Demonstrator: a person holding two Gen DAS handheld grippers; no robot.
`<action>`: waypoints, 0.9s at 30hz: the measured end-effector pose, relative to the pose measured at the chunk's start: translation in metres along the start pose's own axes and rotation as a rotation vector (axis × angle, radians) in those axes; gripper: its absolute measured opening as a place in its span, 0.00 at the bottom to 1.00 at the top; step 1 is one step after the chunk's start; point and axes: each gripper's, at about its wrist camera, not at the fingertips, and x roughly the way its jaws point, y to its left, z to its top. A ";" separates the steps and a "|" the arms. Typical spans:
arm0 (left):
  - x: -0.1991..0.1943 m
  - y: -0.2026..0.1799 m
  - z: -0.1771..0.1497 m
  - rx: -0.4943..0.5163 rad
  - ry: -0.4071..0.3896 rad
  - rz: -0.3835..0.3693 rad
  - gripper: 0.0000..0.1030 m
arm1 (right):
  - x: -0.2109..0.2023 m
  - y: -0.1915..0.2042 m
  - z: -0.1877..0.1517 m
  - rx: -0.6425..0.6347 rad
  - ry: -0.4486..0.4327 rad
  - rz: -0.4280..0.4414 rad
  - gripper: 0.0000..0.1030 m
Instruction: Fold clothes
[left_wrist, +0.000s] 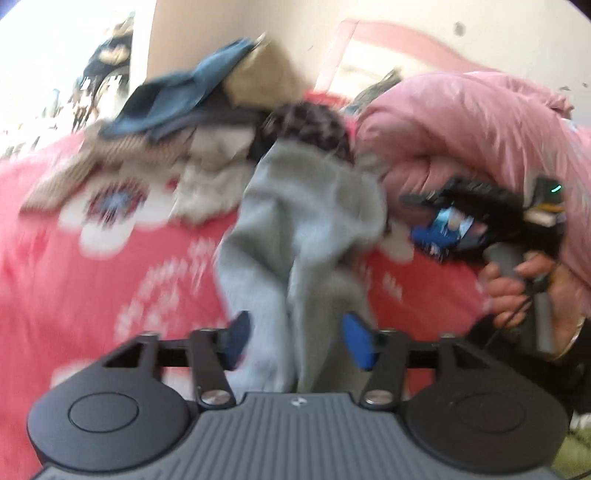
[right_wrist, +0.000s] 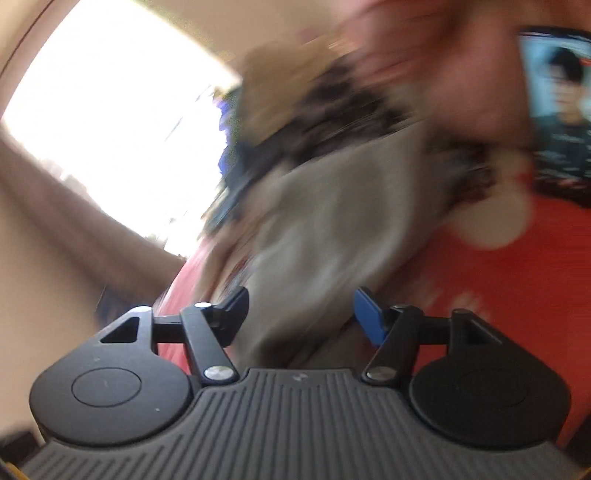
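Both the left gripper and right gripper stand spread around the grey garment at frame centre, probably to pull it from the clothes pile.

Left gripper, jaws apart, astride a grey garment lying on a red flowered bedspread. Far side — a heap of clothes; far right — a pink quilt. Right: a hand holds the right gripper, its blue fingers near the garment.
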 end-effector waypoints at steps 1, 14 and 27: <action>0.011 -0.009 0.012 0.028 -0.006 -0.010 0.77 | 0.003 -0.012 0.011 0.062 -0.033 -0.029 0.64; 0.207 -0.065 0.057 0.330 0.188 0.130 0.46 | 0.100 -0.103 0.025 0.357 -0.104 0.081 0.68; 0.107 -0.013 0.053 0.011 0.066 0.118 0.15 | 0.084 -0.024 0.013 0.055 -0.112 0.259 0.12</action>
